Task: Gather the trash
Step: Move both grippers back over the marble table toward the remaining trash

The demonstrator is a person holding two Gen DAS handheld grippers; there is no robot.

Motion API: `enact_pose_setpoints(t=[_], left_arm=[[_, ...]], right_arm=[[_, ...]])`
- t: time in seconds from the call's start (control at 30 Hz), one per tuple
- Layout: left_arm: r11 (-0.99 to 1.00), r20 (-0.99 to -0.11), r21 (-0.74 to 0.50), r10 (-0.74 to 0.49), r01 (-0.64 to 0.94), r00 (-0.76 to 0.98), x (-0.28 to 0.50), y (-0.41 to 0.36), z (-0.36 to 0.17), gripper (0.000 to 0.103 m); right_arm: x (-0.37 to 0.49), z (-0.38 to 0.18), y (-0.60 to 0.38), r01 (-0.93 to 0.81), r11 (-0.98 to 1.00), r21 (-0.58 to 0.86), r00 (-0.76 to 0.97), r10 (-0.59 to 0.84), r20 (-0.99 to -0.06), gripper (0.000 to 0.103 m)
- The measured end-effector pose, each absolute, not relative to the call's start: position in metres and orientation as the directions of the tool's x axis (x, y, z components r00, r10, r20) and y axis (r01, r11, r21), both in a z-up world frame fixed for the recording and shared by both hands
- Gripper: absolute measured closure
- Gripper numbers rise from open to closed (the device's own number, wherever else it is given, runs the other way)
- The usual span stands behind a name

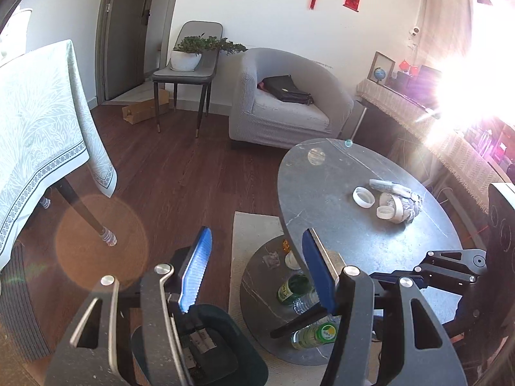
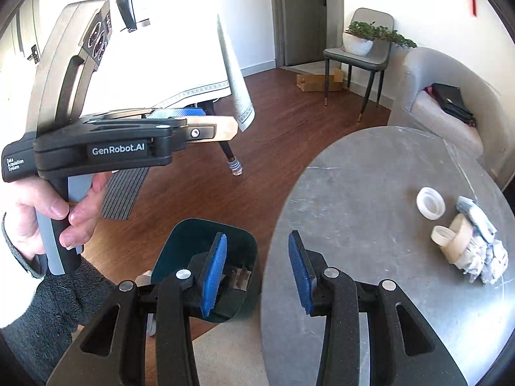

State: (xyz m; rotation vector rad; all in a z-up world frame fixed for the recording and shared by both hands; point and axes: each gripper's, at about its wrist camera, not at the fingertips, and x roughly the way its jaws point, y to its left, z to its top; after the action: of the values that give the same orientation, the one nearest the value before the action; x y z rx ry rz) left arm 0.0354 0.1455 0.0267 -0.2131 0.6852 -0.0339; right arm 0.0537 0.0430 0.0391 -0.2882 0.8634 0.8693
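Trash lies in a loose pile on the grey oval table (image 2: pixel 354 193): a white lid (image 2: pixel 430 202), a second lid (image 2: pixel 442 234), a tape roll (image 2: pixel 460 238), a wrapper (image 2: pixel 476 215) and crumpled paper (image 2: pixel 489 263). The same pile (image 1: pixel 392 202) shows in the left wrist view. A dark green bin (image 2: pixel 199 241) stands on the floor at the table's left, with scraps inside. My right gripper (image 2: pixel 257 273) is open and empty, over the gap between bin and table edge. My left gripper (image 1: pixel 256 257) is open and empty above the bin (image 1: pixel 206 344). A hand holds the left gripper (image 2: pixel 222 130) side-on.
Under the oval top a low round shelf (image 1: pixel 257 289) holds a green bottle (image 1: pixel 293 286) and a clear bottle (image 1: pixel 318 333). A cloth-covered table (image 1: pixel 42 135) stands left, a chair with a potted plant (image 1: pixel 190 54) and a grey armchair (image 1: pixel 289 96) behind. A pale rug (image 1: pixel 254 228) lies below.
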Motion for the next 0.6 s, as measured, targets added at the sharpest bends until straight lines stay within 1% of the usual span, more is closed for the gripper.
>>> enact_pose_setpoints(t=[0.23,0.6], left_arm=[[0.975,-0.625,-0.223,-0.152,0.011,0.766,0.053,0.110,0.024,0.041],[0.966,-0.642,-0.248,-0.223,0.077,0.733,0.083,0.063,0.018,0.041]], right_arm=[[0.068,0.044,-0.011,-0.701,0.709,0.080,0.428,0.508,-0.748,0.062],[0.102,0.054,-0.099,-0.546,0.832,0.094,0.558,0.445,-0.700,0.054]])
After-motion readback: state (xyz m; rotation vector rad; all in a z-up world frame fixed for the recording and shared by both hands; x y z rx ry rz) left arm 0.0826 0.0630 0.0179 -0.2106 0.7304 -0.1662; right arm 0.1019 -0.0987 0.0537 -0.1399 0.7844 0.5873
